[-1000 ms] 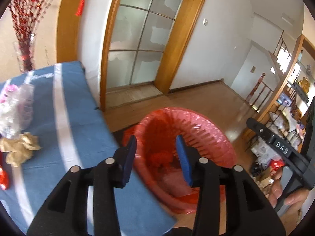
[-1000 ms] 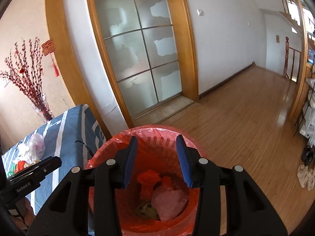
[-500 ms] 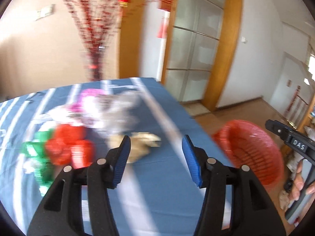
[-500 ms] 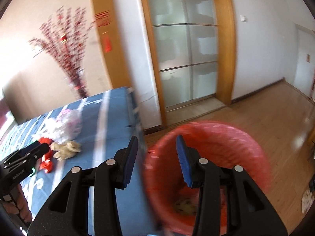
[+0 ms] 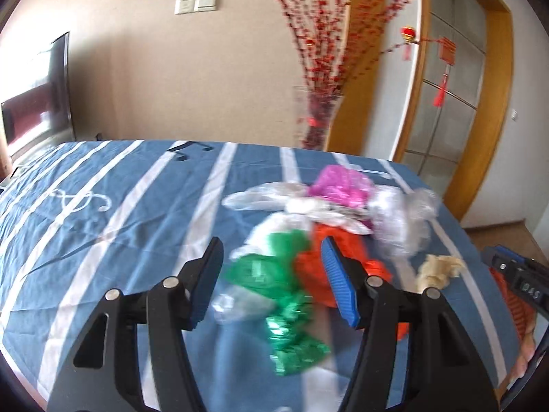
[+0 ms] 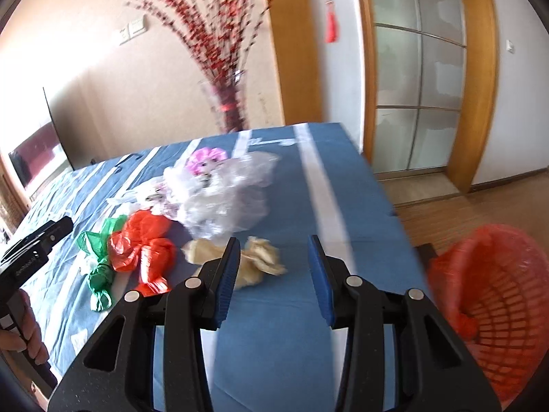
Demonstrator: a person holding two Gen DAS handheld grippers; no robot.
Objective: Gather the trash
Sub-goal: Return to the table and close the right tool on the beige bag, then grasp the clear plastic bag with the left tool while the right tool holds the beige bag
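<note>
Trash lies in a pile on the blue striped table (image 5: 103, 226): a green wrapper (image 5: 271, 274), a red plastic bag (image 5: 343, 250), clear plastic bags (image 5: 401, 213), a pink wrapper (image 5: 339, 185) and a crumpled beige paper (image 5: 439, 269). My left gripper (image 5: 274, 283) is open and empty above the green wrapper. My right gripper (image 6: 272, 276) is open and empty, just short of the beige paper (image 6: 260, 257). The red bag (image 6: 144, 243) and green wrapper (image 6: 96, 264) lie left of it. The red trash basket (image 6: 494, 295) stands off the table's right edge.
A glass vase of red branches (image 5: 319, 116) stands behind the table's far edge. A glass door with a wooden frame (image 6: 418, 86) is at the right, with wooden floor (image 6: 480, 202) below it. A dark screen (image 5: 37, 103) is at far left.
Both grippers have swung left from over the red basket to the table. The trash pile now fills both views; the basket sits at the right edge of the right wrist view.
</note>
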